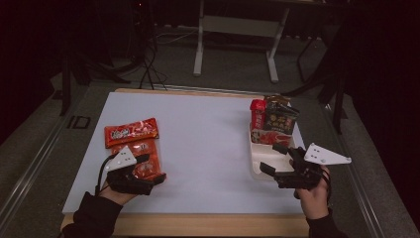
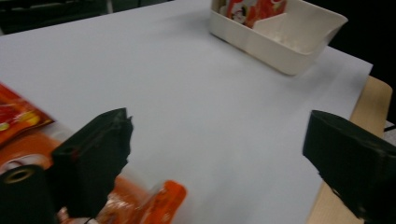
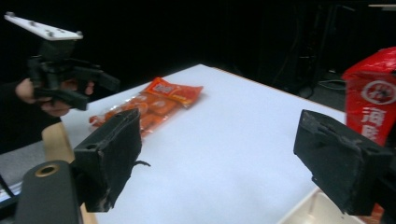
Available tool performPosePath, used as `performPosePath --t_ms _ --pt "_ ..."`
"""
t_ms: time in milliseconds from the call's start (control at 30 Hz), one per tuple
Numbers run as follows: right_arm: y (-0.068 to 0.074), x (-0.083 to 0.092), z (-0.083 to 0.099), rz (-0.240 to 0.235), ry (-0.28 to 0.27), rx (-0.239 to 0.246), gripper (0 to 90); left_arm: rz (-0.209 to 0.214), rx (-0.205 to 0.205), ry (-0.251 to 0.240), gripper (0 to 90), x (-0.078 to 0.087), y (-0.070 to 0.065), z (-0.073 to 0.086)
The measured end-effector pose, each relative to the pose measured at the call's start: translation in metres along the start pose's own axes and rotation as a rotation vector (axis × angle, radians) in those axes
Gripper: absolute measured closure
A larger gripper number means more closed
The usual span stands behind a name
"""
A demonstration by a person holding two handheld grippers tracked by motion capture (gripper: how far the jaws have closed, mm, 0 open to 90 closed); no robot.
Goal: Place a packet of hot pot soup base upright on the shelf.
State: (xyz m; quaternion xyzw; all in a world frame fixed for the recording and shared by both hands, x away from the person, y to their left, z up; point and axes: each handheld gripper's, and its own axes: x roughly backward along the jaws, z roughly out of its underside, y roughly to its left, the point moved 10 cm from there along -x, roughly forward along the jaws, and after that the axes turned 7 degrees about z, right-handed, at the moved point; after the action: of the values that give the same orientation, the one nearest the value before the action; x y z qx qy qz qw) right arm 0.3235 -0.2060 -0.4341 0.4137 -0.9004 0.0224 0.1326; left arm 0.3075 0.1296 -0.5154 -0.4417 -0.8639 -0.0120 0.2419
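Jaws of the left tool [image 1: 151, 171] stand wide apart with nothing between them, poised over the near end of a clear plastic pack of orange-red snacks [image 1: 143, 158] that lies flat on the counter [image 1: 198, 139], the pack just under and beside one jaw. Just beyond that pack, touching its far end, lies a flat red foil snack packet [image 1: 131, 131].

The right tool [image 1: 273, 158] is also spread wide and empty, held over the near compartment of a cream plastic divided tray [image 1: 255, 163] at the counter's right edge. Past the tool, in the tray's far compartment, a red upright packet with white print [image 1: 257, 119] and a dark packet with a red picture [image 1: 280, 124] stand side by side, touching. In the right gripper view the left tool [image 3: 100, 91] hangs above the snack pack.
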Motion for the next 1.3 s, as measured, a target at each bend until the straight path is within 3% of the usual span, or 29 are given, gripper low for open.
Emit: performPosePath --t_ms 133,167,267,333,400,433,500,567,600,667,700,800,1067,1133,1300 --pt "0.005 0.0 0.004 0.014 0.02 0.032 14.5 -0.037 0.003 -0.004 15.7 0.01 0.014 0.002" --pt "0.008 0.0 0.005 0.01 0.025 0.035 14.1 -0.077 0.014 -0.017 17.5 0.018 0.026 0.003" --pt "0.011 0.0 0.007 0.009 0.021 0.035 13.9 -0.128 0.031 -0.02 22.2 0.028 0.04 0.006" --pt "0.012 0.001 0.008 0.004 0.023 0.035 13.9 -0.128 0.031 -0.02 24.2 0.028 0.04 0.006" --pt "0.013 0.001 0.009 0.0 0.019 0.028 13.8 -0.191 0.06 -0.022 29.0 0.039 0.058 0.009" --pt "0.015 0.001 0.009 -0.005 0.014 0.032 13.8 -0.196 0.07 -0.022 32.1 0.042 0.062 0.01" --pt "0.016 0.001 0.008 -0.002 0.012 0.033 13.8 -0.251 0.086 -0.012 33.1 0.046 0.073 0.014" --pt "0.018 0.001 0.008 -0.012 0.016 0.032 13.8 -0.288 0.095 -0.001 39.4 0.05 0.083 0.017" --pt "0.02 0.0 0.007 -0.031 0.006 0.017 13.5 -0.306 0.105 0.006 47.0 0.051 0.088 0.02" --pt "0.02 0.0 0.007 -0.036 0.001 0.009 13.3 -0.34 0.125 0.009 47.7 0.053 0.098 0.024" --pt "0.019 0.0 0.007 -0.032 0.0 0.013 13.3 -0.346 0.14 0.006 54.3 0.054 0.102 0.026" --pt "0.019 0.0 0.01 -0.013 0.013 0.033 13.6 -0.372 0.181 0.004 62.8 0.053 0.115 0.032" --pt "0.02 0.002 0.015 -0.008 0.024 0.037 13.8 -0.426 0.165 0.094 89.1 0.049 0.14 0.05" --pt "0.019 0.002 0.016 -0.005 0.024 0.034 13.8 -0.454 0.162 0.108 89.7 0.049 0.145 0.053" --pt "0.02 0.001 0.016 -0.009 0.023 0.041 13.8 -0.491 0.208 0.132 89.9 0.047 0.159 0.064"
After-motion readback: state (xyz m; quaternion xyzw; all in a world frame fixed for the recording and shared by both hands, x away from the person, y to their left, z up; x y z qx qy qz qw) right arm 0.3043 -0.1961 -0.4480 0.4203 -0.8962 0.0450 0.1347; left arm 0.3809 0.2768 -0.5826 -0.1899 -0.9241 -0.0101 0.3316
